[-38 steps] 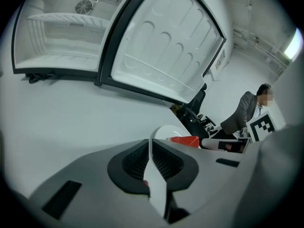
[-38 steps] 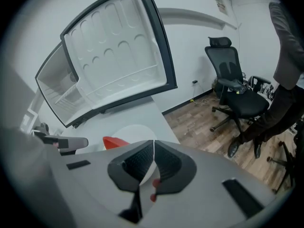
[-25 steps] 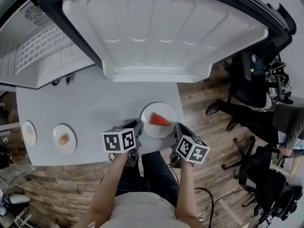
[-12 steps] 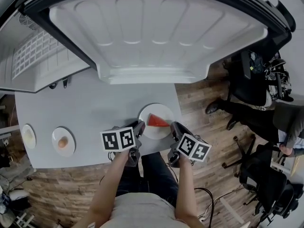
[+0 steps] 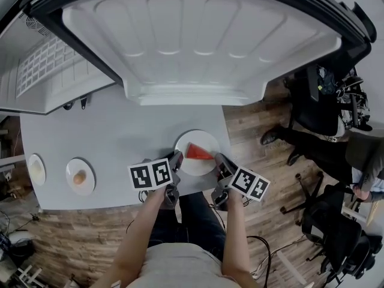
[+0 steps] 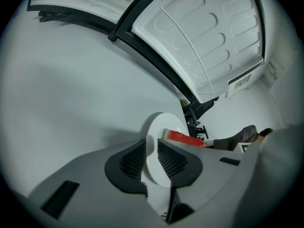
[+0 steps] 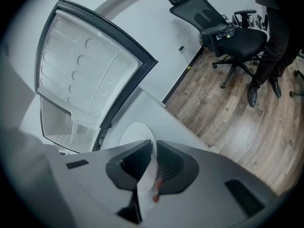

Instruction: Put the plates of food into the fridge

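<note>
On the grey bench (image 5: 108,137) sit 3 plates, 1 food item each. Nearest plate (image 5: 201,137), at the bench's near right corner, carries 1 red watermelon wedge (image 5: 198,153). Mid plate (image 5: 81,189), well to the left, has 1 small orange-brown item (image 5: 79,177); can't tell what. Far-left plate (image 5: 36,158), just beside it, holds sth pale, too small to name. Fridge door (image 5: 204,41) stands open over the bench's far side.

2 grippers, both on the watermelon plate. Left gripper (image 5: 176,161): fingers (image 6: 130,160) nearly together, pinching the plate's left rim btw them. Right gripper (image 5: 219,161): fingers (image 7: 171,165) likewise clamped on the right rim, w/ the thin white edge wedged btw the pads. Can't tell if the plate rests on the bench or is lifted off it.
</note>
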The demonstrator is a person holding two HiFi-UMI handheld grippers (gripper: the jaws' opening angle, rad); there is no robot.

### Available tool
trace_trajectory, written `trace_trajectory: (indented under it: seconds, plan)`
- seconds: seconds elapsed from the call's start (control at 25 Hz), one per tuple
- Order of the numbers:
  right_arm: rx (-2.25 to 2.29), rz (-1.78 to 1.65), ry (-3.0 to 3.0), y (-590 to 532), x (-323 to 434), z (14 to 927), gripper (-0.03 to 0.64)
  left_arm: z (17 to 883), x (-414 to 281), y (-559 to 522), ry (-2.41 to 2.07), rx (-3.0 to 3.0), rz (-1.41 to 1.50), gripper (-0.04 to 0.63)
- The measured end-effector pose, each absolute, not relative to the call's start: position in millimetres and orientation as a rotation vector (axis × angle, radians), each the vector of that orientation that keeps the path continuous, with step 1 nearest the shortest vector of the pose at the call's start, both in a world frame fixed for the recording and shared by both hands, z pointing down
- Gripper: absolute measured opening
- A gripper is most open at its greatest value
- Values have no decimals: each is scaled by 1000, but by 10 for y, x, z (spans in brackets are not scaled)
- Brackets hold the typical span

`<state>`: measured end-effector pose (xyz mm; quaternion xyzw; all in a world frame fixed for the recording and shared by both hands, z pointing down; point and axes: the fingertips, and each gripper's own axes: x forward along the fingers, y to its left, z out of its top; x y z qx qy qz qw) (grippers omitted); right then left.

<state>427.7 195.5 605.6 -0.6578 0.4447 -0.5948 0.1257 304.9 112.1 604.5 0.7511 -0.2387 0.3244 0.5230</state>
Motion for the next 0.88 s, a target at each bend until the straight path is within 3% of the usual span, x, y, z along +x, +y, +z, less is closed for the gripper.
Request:
trace_trajectory:
  seconds: [0.08,0.88]
  plan:
    - [-1927,-1734,1323,1963,4272,6056,44,6064,3028,1116,-581,1785,781,54]
    - [-1914,-1779,1570,1590,4065,5845,41,5828,2727,904,-691,1740,654,46]
